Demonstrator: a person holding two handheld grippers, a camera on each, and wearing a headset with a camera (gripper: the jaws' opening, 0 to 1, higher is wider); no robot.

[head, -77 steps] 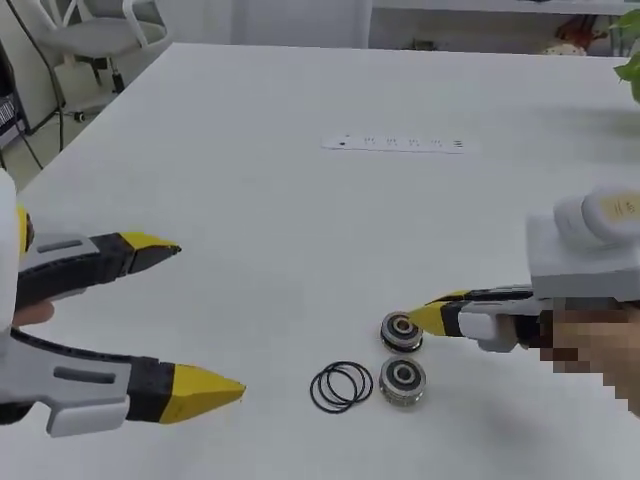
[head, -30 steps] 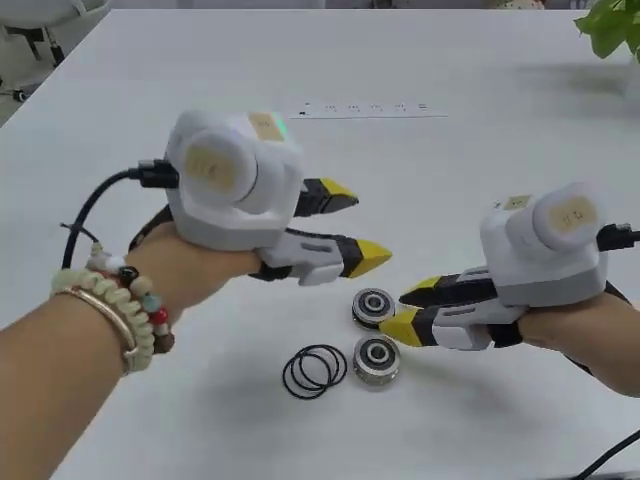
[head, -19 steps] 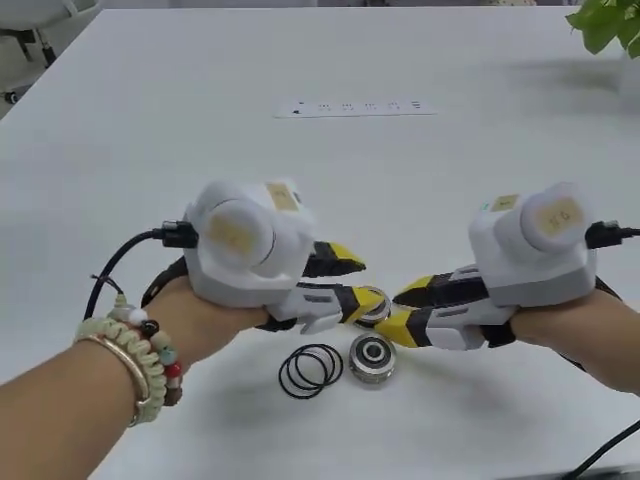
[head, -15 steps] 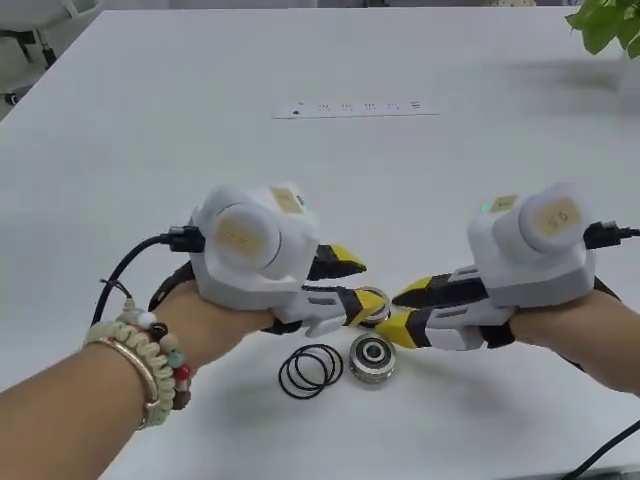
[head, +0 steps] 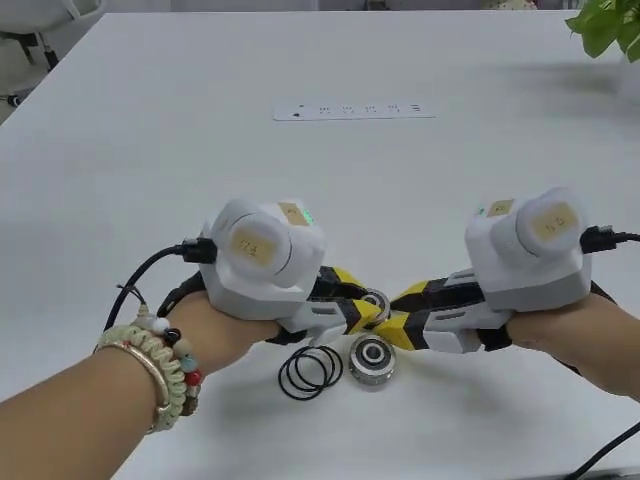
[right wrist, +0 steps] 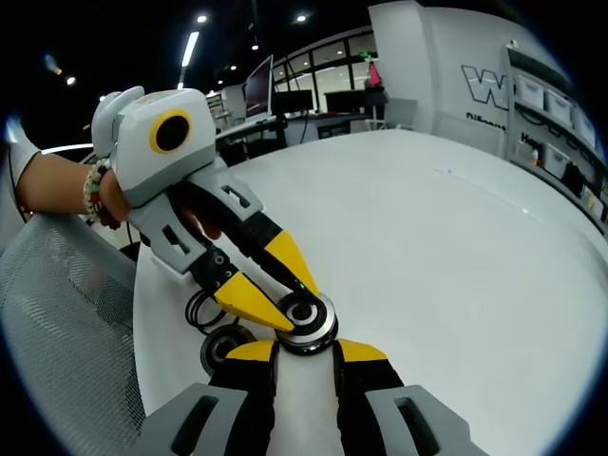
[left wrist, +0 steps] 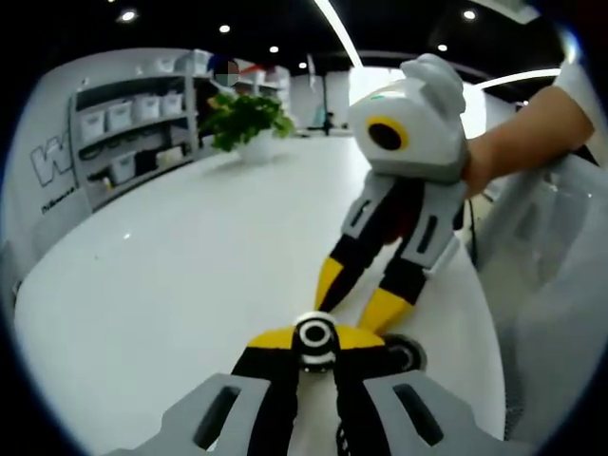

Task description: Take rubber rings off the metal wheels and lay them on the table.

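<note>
1. I'm clamping the left gripper's point(head: 352, 308) fingers on the far wheel point(head: 376, 300), one yellow tip on each side of it.
2. I'm holding the right gripper point(head: 402, 322) with its fingers partly spread, the tips flanking that wheel's right edge.
3. The near wheel point(head: 372, 358) is lying on the bench point(head: 450, 170), with the loose rubber rings point(head: 310, 370) just left of it.

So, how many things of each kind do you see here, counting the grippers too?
Wheels: 2, one held, one lying
Rings: 3 loose, overlapping, so hard to separate
Grippers: 2, left and right
Power strip: 1
Plant: 1
Total: 9
</note>
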